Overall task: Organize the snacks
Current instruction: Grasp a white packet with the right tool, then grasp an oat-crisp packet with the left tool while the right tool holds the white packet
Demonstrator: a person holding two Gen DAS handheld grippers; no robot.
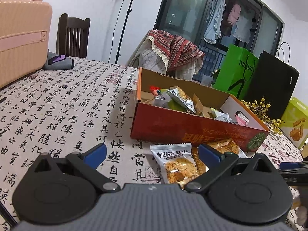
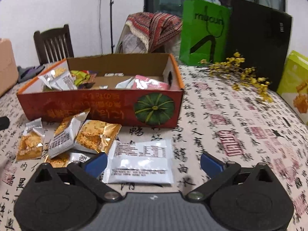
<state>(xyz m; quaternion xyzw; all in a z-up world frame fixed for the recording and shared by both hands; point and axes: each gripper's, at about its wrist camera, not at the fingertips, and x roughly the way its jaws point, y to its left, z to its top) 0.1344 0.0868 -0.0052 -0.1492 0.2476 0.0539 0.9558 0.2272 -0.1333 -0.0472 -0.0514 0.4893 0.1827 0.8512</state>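
A red cardboard box [image 1: 192,129] with a pumpkin picture holds several snack packets; it also shows in the right wrist view [image 2: 107,105]. My left gripper [image 1: 152,154] is open and empty above a white pumpkin-seed snack packet [image 1: 173,161] lying in front of the box. My right gripper [image 2: 154,162] is open and empty over a white packet lying face down [image 2: 140,161]. Left of it lie a gold packet [image 2: 96,136], a white packet [image 2: 65,136] and a small gold packet [image 2: 30,144].
A green paper bag [image 2: 204,30] and a black bag [image 2: 258,42] stand behind the table. Yellow dried flowers [image 2: 242,73] lie at the right. A pink suitcase [image 1: 21,38] sits at the far left. A yellow-green box [image 2: 296,84] stands at the right edge.
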